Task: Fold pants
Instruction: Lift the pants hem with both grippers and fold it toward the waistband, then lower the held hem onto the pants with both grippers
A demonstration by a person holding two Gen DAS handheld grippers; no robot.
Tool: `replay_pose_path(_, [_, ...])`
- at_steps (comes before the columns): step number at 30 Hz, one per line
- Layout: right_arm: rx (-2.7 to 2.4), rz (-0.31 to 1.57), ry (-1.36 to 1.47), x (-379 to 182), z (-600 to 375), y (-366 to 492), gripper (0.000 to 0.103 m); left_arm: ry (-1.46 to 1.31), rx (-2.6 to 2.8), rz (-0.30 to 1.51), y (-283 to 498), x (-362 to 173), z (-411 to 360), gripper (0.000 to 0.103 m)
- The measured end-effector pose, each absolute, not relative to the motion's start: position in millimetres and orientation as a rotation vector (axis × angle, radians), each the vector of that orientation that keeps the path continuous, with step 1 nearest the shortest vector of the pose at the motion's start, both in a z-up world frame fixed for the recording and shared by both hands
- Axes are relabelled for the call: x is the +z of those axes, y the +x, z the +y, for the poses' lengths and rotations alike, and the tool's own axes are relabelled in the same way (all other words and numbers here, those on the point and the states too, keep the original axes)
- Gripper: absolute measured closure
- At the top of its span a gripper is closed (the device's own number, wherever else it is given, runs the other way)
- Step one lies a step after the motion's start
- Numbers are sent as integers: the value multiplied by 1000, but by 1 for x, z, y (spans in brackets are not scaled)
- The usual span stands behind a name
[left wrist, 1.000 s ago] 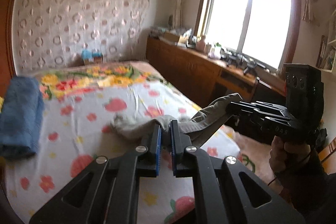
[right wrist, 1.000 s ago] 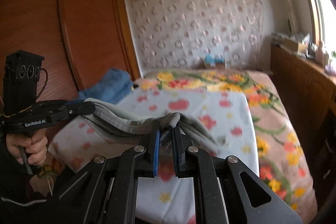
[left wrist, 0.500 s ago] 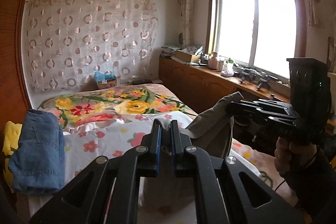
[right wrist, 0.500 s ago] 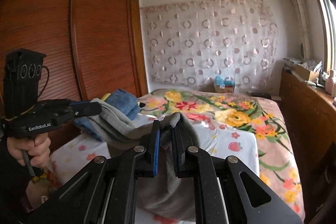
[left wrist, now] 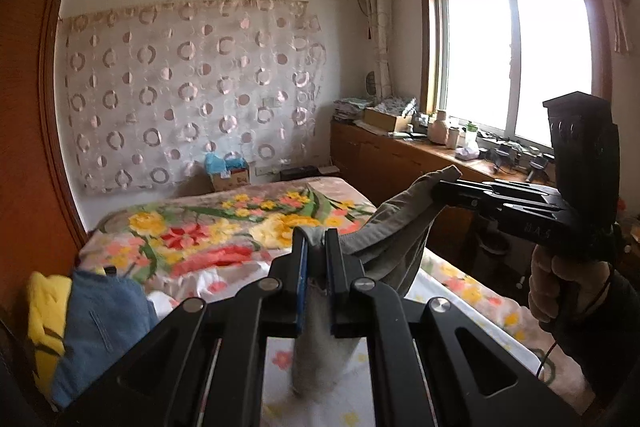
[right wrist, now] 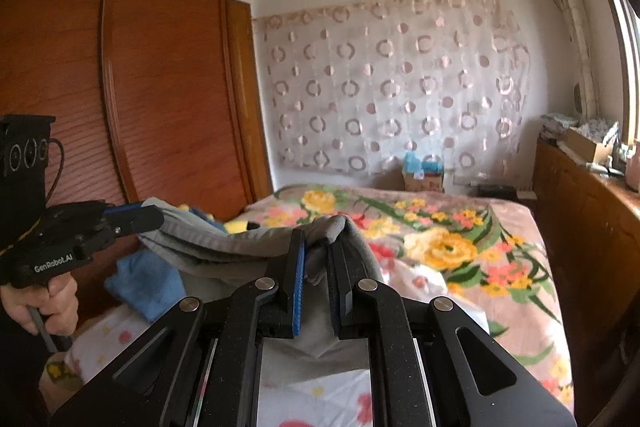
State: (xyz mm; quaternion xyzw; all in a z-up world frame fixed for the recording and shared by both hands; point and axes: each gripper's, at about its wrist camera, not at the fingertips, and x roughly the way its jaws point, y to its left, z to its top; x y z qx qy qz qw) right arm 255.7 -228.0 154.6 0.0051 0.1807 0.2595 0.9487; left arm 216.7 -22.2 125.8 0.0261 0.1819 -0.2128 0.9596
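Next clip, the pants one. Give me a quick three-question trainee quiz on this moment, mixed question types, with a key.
1. True or false: the grey pants lie flat on the bed.
2. What does each hand-held gripper, left and right, hold?
3. The blue clothes lie: A) on the window counter, B) at the bed's left edge, C) in a gripper.

Key: 1 false, they hang lifted between both grippers. 2 the pants, each shut on one part of the top edge. 3 B.
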Motion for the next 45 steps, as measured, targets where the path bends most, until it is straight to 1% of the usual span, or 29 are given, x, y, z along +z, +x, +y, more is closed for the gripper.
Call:
replay_pose_path(4, [531, 378, 5, 152, -225, 258, 96, 75, -441, 379, 215, 122, -24, 99])
replay_pose_path(11, [533, 519, -15, 92, -220, 229, 96, 59, -439, 502, 191, 70, -21, 99])
replay_pose_path(18, [538, 599, -1, 53, -219, 183, 96, 60, -461, 561, 146, 44, -24, 99])
replay_pose_path(26, [555, 640, 35, 28, -214, 132, 96, 69, -451, 614, 99, 10, -20, 99])
replay_pose_path(33, [570, 688, 23, 1, -205, 102, 96, 27, -448, 656, 76, -16, -10, 99])
replay_pose_path(45, [565, 752, 32, -26, -210, 82, 95, 24, -462, 742, 52, -52, -16, 98])
